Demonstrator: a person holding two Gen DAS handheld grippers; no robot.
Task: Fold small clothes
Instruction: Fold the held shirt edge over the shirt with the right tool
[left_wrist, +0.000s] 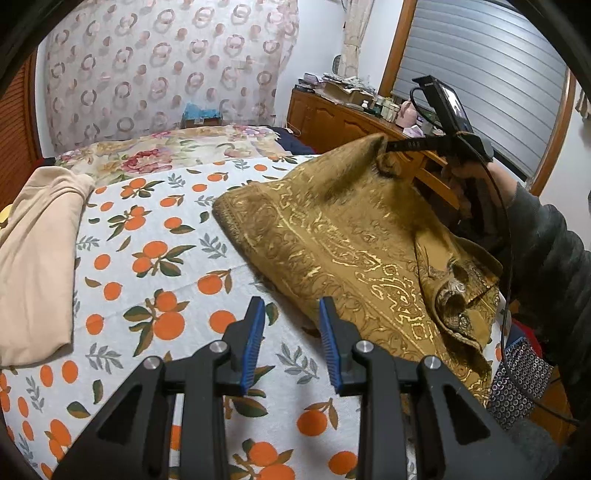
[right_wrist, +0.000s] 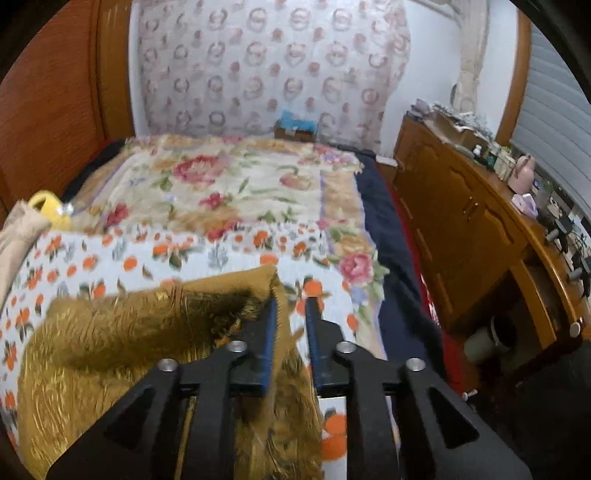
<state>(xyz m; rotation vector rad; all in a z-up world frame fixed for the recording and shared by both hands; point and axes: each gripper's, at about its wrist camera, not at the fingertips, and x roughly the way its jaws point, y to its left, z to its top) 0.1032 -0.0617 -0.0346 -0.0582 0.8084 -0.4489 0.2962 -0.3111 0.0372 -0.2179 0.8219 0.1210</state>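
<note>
**Left wrist view: my right jaws have the cloth corner, my left jaws wait**

Left wrist view first, going from left to right. A beige garment (left_wrist: 37, 258) lies at the far left on the orange-print sheet (left_wrist: 147, 236). My left gripper (left_wrist: 291, 317) hovers over the sheet with its 2 blue pads a little apart and nothing between them. The gold cloth (left_wrist: 351, 251) lies to the right of these jaws, with its near edge just beside my right-hand pad. Its long side runs from the lower right up toward the far left. Further right, my right gripper (left_wrist: 384, 146) has 1 corner lifted off the bed.

From the right wrist view, most of the gold cloth (right_wrist: 129, 343) lies left of my right gripper (right_wrist: 291, 306). A thin fold of it runs up between the 2 pads. The pads stand narrow, with a small gap, so I think the pinch is loose.

My right hand is nearer the corner. I think the next move carries that corner left across the cloth.
</note>
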